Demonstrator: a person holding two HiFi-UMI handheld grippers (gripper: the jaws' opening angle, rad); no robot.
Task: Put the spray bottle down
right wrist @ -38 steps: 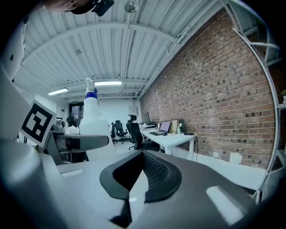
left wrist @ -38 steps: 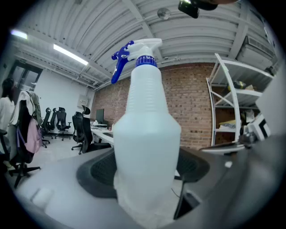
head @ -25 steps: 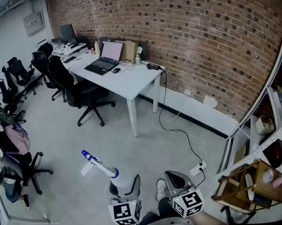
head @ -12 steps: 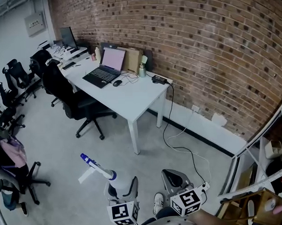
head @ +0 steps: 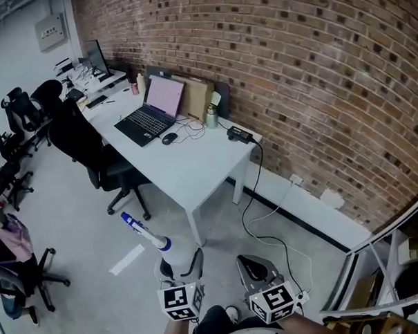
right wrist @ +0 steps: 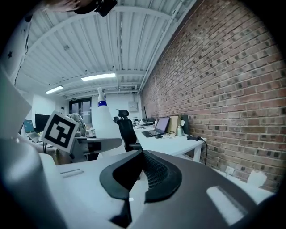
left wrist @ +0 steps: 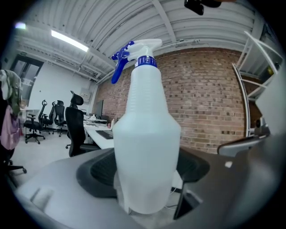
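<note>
left gripper (head: 177, 266): clamped on spray bottle (left wrist: 146, 152), lower centre | right gripper (head: 257, 270): jaws together, empty | risk: bottle leans above bare floor (head: 73, 224); early release likely drops it

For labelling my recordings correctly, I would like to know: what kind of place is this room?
Most likely an office or shared workspace. A long white desk carries an open laptop, black swivel chairs stand along it, and a bare brick wall runs behind.
</note>
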